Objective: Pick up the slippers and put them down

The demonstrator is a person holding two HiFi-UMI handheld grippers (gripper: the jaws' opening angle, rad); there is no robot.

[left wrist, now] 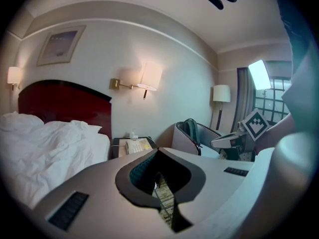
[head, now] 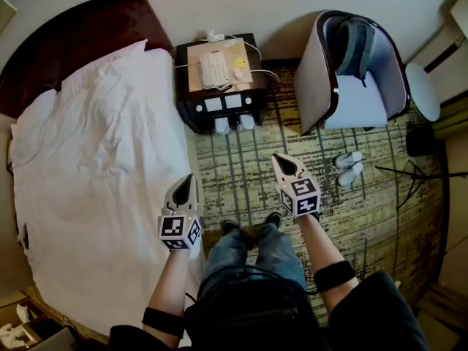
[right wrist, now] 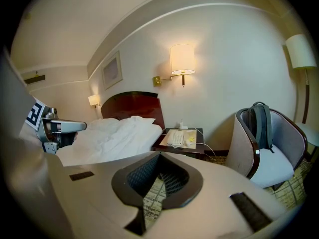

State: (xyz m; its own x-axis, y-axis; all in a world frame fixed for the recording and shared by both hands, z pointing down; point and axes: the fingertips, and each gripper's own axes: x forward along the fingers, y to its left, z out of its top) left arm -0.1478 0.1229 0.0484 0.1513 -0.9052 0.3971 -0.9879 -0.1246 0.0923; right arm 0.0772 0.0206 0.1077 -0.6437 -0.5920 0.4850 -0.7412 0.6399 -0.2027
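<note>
A pair of pale slippers lies on the patterned carpet in front of the armchair, to the right of my right gripper. Two more white slippers stand at the foot of the nightstand. In the head view my left gripper hovers by the bed's edge and my right gripper over the carpet. Both are shut, hold nothing, and are well short of either pair. In the left gripper view the jaws of the left gripper are closed and empty, as are those of the right gripper in its own view. No slippers show in either gripper view.
A bed with white bedding fills the left. A dark nightstand carries a telephone and cables. A grey armchair with a backpack stands at the right, with a lamp stand beyond it. The person's legs and shoes are between the grippers.
</note>
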